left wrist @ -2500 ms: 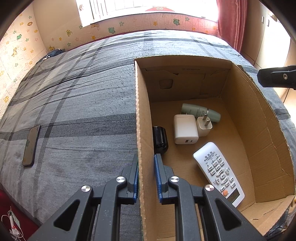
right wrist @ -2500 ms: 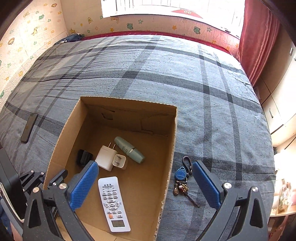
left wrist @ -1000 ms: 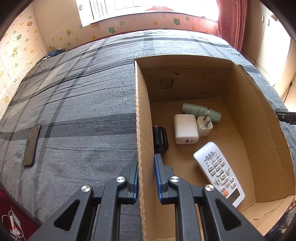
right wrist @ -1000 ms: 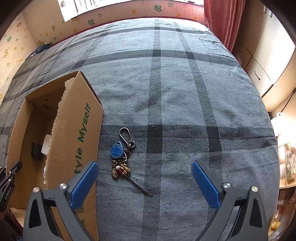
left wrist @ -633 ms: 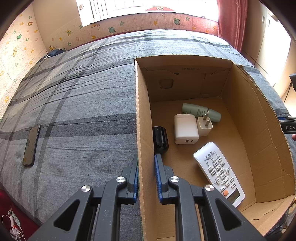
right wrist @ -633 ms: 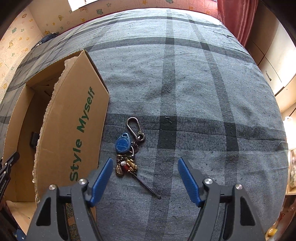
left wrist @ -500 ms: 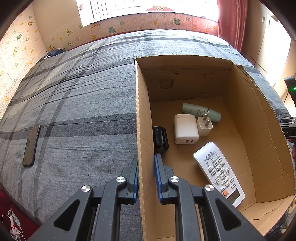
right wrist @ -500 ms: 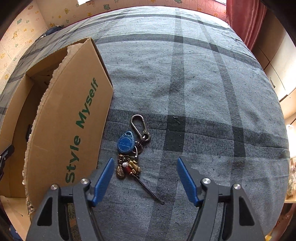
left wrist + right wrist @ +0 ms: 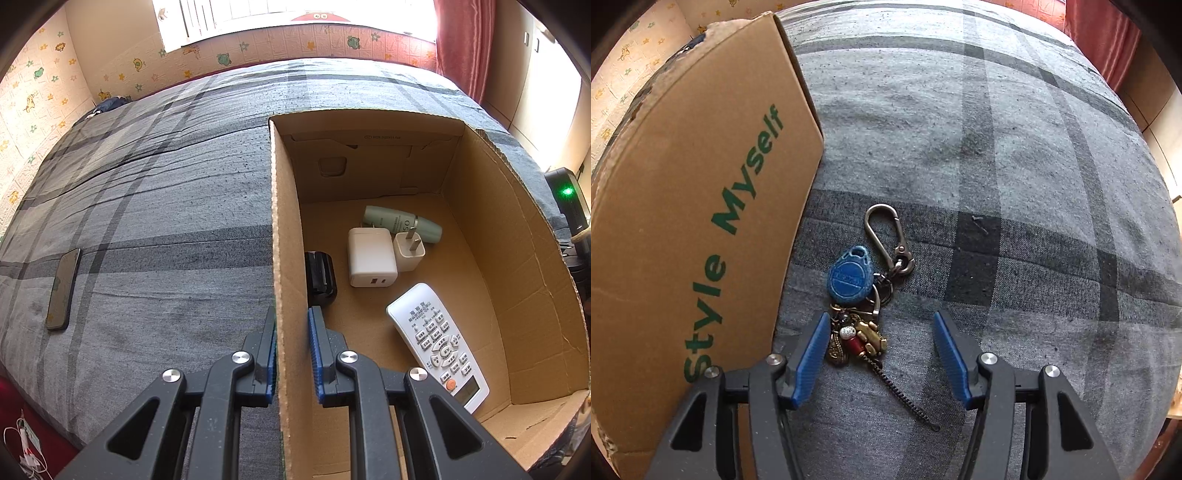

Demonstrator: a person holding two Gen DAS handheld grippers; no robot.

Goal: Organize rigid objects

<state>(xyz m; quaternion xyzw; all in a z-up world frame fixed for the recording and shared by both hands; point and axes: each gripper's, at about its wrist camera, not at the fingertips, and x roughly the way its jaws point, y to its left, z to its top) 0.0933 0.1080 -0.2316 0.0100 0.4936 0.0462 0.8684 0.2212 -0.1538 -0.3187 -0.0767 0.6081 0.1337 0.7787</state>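
The left gripper [image 9: 291, 347] is clamped tight on the near side wall of the cardboard box [image 9: 286, 221], one blue pad outside and one inside, low in the middle of the left wrist view. Just past the inner pad, a black gadget [image 9: 320, 277] sits against that wall. Further into the box are a white charger block [image 9: 371, 256] touching a smaller white plug adapter [image 9: 408, 251], with a pale green tube [image 9: 400, 223] lying behind them toward the far wall. A white remote [image 9: 437, 343] lies at an angle lower right on the box floor. Outside the box, a dark phone [image 9: 62, 290] lies on the grey plaid bedspread [image 9: 166, 206] at the left edge of the frame.

The right gripper [image 9: 879, 350] isn't holding anything; its jaws have just been closing in and sit partway apart, low centre of the right wrist view. The charm end of the key bunch [image 9: 862, 306] lies between the pads, the left pad right beside the charms, can't tell if it's touching. The blue fob [image 9: 849, 277] and silver carabiner [image 9: 886, 229] stretch up toward mid-frame on the bedspread. The box's outer wall with green "Style Myself" lettering fills the left side, just beside the keys.
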